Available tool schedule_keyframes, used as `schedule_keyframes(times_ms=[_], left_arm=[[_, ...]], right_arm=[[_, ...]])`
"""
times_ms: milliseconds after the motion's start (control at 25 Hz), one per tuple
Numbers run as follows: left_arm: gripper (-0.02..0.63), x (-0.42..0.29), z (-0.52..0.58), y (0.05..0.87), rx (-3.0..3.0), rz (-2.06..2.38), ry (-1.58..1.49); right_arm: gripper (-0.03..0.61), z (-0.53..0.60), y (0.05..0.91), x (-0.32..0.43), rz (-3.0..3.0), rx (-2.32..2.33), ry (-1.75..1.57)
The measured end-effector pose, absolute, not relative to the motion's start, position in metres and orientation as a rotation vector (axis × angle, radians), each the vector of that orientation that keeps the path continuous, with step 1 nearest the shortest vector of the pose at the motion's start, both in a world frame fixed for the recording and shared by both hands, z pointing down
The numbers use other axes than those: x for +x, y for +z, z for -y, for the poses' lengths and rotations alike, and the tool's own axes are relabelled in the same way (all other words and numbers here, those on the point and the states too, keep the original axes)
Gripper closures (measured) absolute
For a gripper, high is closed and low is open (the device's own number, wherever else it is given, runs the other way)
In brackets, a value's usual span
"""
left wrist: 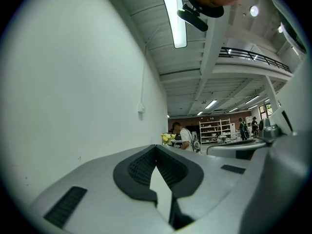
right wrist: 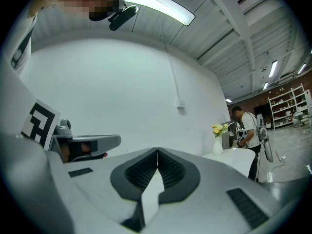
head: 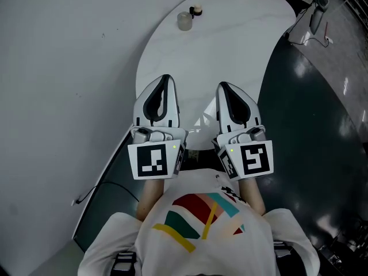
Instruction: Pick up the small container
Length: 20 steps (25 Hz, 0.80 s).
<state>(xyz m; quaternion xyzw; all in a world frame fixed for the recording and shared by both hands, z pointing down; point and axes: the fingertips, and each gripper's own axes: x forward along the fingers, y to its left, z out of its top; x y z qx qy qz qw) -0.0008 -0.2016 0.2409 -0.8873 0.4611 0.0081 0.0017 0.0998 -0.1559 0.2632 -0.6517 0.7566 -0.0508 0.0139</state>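
Head view: white round-ended table [head: 230, 50]. The small container [head: 184, 20] is on the far part of the tabletop, left of the centre line and well apart from both grippers.

Container: pale, translucent-looking, squat. It stands upright with its long axis vertical and its mouth facing up toward the camera. Too small to tell whether anything is in it.

Just beside it, on the far right side, is a small dark object [head: 196, 10] with a pale top. Cannot tell whether the two touch.

Second vessel: white vase [right wrist: 218, 145] at the far end of the table, upright, holding yellow flowers [right wrist: 220, 129]. In the head view only its white top shows, at the frame edge.

Left gripper [head: 165, 79]: over the near edge of the table, tip pointing away from the person toward the far end. In the left gripper view the ribbed pads [left wrist: 141, 167] meet at the tip. Jaws fully closed, nothing between them.

Right gripper [head: 222, 87]: parallel to the left one, near it and not touching. In the right gripper view the pads [right wrist: 170, 169] are pressed together. Jaws fully closed, nothing held
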Motion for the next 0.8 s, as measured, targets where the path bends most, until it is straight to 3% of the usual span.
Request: schedule_keyframes(times_ms=[680,800], left_arm=[[0.597,0.011,0.232,0.267,-2.781,-1.525,-0.06],[0.595,0.012,0.243,0.278,-2.787,-1.552,-0.101]], right_arm=[[0.562,0.233,0.26,0.119,-2.453,-1.802,-0.253],[0.499,0.257,0.26,0.12,-2.505,-1.768,-0.252]])
